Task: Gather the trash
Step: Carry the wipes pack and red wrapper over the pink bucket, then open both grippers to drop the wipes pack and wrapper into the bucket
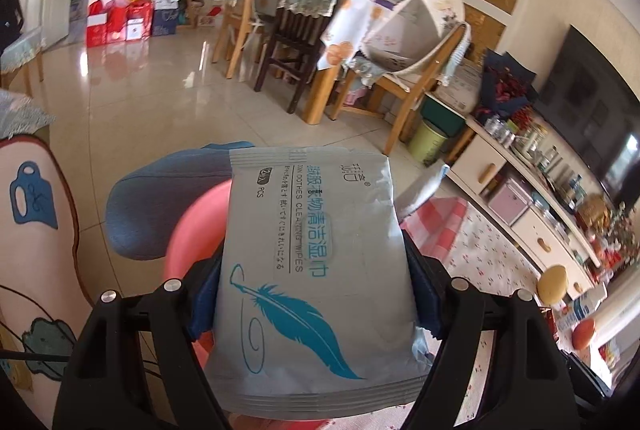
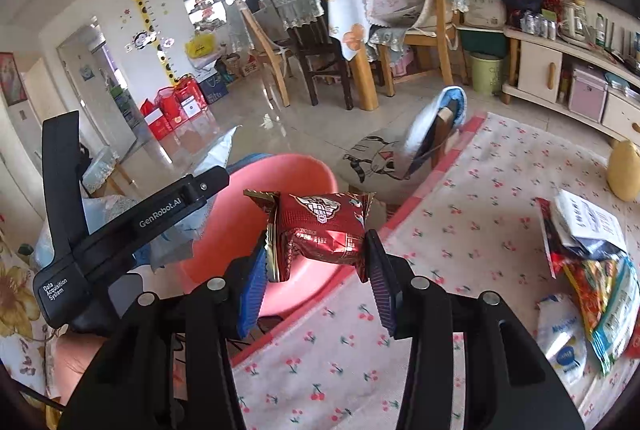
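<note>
Gripping a grey wet-wipes packet with a blue feather print [image 1: 316, 270] in our left gripper [image 1: 314, 294], we held it above the round pink plastic bin [image 2: 280, 174]; our right gripper [image 2: 320, 270] clenched a red foil snack wrapper [image 2: 320, 230] over its rim.

Bright daylight indoors, strongest from 11 o'clock doorway. Glare streaks on glossy floor tiles [image 1: 168, 78] and on wipes pack [image 1: 312, 262] at centre. Sheen on red wrapper [image 2: 320, 230]. Heavy fisheye bending, black vignette at corners. Mild blur toward 3 o'clock edge; soft shadows only.
</note>
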`<state>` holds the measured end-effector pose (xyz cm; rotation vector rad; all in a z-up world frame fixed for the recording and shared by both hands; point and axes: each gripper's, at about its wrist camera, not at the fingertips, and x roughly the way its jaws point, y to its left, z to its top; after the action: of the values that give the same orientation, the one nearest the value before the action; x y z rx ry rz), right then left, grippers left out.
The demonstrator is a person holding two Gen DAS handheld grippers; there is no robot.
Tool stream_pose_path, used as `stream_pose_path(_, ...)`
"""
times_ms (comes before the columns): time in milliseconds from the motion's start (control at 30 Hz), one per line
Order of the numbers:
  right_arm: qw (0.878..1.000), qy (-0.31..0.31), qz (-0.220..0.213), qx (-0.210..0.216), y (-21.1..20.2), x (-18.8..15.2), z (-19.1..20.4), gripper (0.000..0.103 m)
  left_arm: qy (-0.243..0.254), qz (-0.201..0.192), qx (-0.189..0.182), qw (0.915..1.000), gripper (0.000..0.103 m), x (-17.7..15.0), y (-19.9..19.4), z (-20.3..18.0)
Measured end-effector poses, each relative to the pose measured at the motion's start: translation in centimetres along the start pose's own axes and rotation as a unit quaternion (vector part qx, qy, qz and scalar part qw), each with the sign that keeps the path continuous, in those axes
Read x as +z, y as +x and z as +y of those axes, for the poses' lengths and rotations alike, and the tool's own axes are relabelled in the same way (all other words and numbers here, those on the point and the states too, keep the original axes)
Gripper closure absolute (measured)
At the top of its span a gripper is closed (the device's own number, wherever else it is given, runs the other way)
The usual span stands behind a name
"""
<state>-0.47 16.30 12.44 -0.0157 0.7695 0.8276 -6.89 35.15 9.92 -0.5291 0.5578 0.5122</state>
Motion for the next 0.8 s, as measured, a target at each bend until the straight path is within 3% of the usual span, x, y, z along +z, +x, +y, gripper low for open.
stream_pose_path(433,0.999,-0.018,0.028,0.007,3.9,0.6,1.5,0.056,-0.032,0.037,0.009,0.9988,0.025,0.8,2.1,2.1)
stream_pose_path(800,0.999,-0.027,0.038,0.002,5.2,0.3,1.6,0.056,-0.029,0.057,0.014,0.9979,0.025,0.4,3.0,1.9)
